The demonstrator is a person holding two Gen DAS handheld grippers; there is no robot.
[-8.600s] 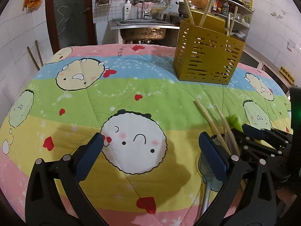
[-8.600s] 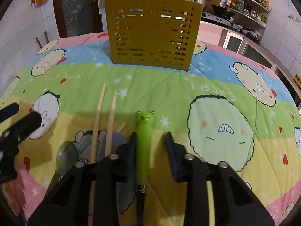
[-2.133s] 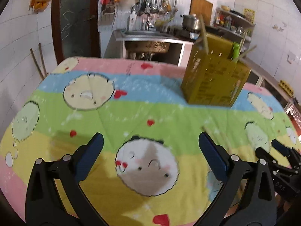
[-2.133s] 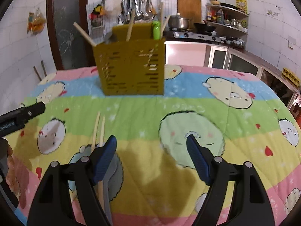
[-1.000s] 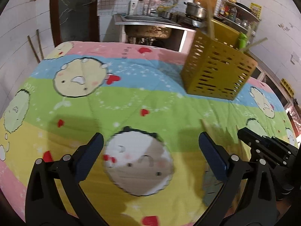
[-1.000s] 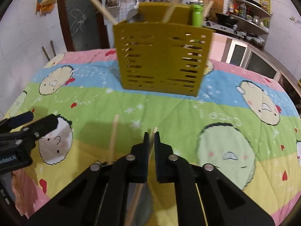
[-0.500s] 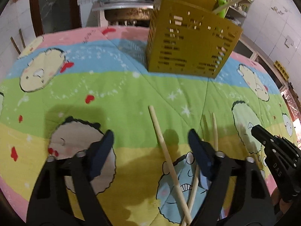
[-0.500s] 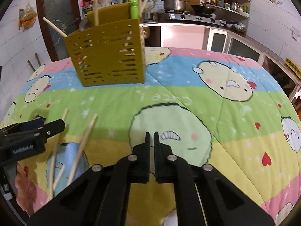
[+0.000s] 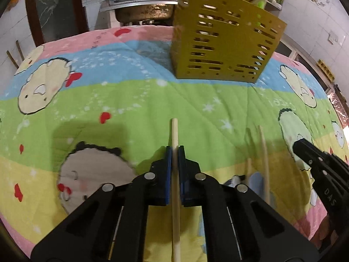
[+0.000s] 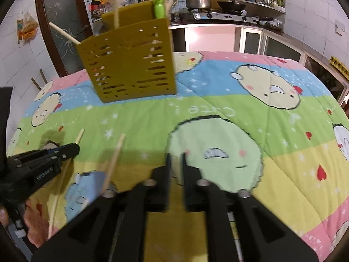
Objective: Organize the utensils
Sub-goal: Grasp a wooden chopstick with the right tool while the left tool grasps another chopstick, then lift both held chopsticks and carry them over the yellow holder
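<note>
My left gripper (image 9: 175, 150) is shut on a wooden chopstick (image 9: 175, 135) that runs between its blue pads and points toward the yellow slotted utensil holder (image 9: 222, 43). A second chopstick (image 9: 263, 152) lies to its right on the quilt. The holder (image 10: 130, 63) holds several chopsticks and a green frog-handled utensil (image 10: 158, 6). My right gripper (image 10: 175, 156) is shut and empty above the quilt. In the right wrist view the left gripper (image 10: 72, 149) shows at the left, with the loose chopstick (image 10: 113, 163) beside it.
A cartoon-print quilt (image 9: 109, 100) covers the table. A sink (image 9: 144, 11) stands behind the table. A stove with a pot (image 10: 198, 2) and shelves are at the back right. The right gripper's arm (image 9: 322, 174) shows at the right edge.
My left gripper has closed on the chopstick that lay between its open jaws. My right gripper stays shut and has shifted slightly.
</note>
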